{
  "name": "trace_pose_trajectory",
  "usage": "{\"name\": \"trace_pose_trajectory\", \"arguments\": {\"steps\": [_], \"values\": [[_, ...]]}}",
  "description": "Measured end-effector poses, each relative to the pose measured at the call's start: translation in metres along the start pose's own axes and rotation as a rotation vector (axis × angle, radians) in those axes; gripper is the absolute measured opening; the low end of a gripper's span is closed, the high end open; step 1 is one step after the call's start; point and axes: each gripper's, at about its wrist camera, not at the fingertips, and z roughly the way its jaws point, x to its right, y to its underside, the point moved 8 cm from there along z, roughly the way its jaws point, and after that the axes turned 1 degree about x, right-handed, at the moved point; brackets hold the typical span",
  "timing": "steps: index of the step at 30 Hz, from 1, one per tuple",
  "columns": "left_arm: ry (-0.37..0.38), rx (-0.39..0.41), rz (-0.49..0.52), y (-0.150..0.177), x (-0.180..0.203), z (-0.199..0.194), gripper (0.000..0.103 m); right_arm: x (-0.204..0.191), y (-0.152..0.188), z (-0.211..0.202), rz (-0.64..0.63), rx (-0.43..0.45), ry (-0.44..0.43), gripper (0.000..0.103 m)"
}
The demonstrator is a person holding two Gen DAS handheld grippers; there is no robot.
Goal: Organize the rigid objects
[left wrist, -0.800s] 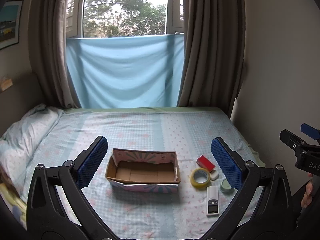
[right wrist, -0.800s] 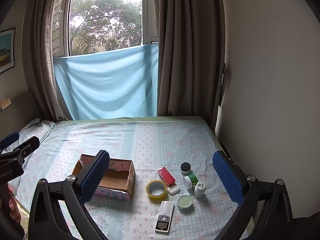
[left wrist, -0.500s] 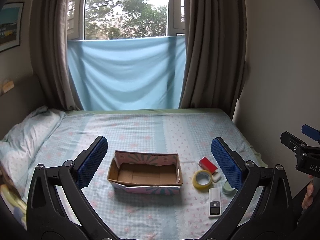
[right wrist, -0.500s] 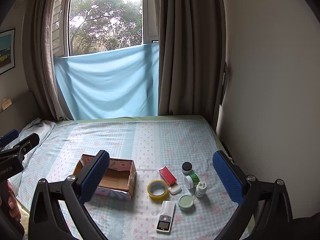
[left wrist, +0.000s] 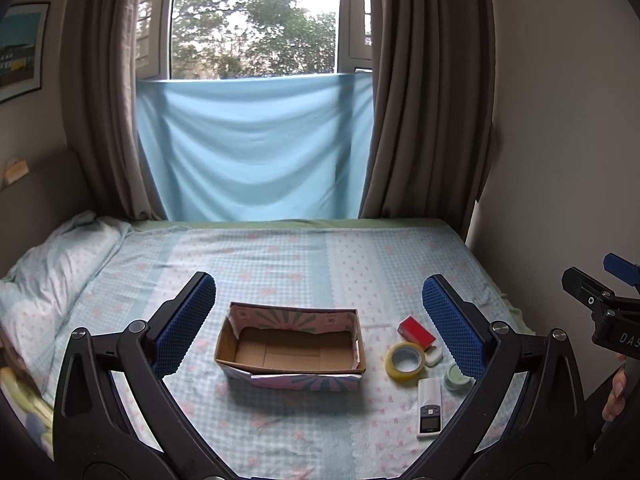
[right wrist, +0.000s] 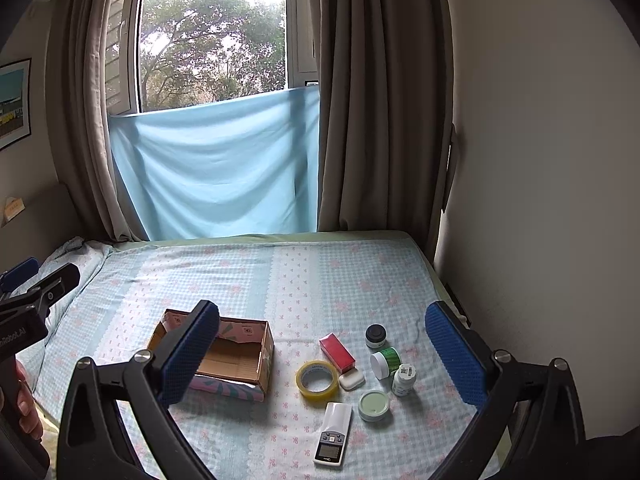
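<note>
An empty cardboard box (left wrist: 290, 350) (right wrist: 236, 358) with a patterned outside sits on the bed. To its right lie a yellow tape roll (left wrist: 405, 361) (right wrist: 317, 381), a red box (left wrist: 416, 330) (right wrist: 337, 352), a white soap bar (right wrist: 351, 380), a white remote (left wrist: 429, 407) (right wrist: 333, 433), a pale green round tin (right wrist: 373, 405), a dark-lidded jar (right wrist: 375, 335), a green jar on its side (right wrist: 386, 361) and a small white bottle (right wrist: 404, 378). My left gripper (left wrist: 318, 326) is open above the box. My right gripper (right wrist: 322, 354) is open above the small items. Neither holds anything.
The bed (left wrist: 304, 256) has a checked blue sheet, with a pillow (left wrist: 48, 276) at the left. A wall (right wrist: 540, 200) runs along its right edge. Curtains and a blue cloth (left wrist: 256, 148) hang at the window behind. A hand (right wrist: 22, 404) grips the left tool's handle.
The left wrist view has shifted slightly, so the box and items sit a little lower and further right. The right wrist view has barely moved. Both grippers stay open.
</note>
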Motion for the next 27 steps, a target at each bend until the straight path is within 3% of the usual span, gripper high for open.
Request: {"name": "trace_pose_trajectory", "arguments": {"steps": [27], "values": [[0.009, -0.006, 0.002, 0.0033, 0.0017, 0.0063, 0.103, 0.0055, 0.0045, 0.0074, -0.016, -0.011, 0.005, 0.103]]}}
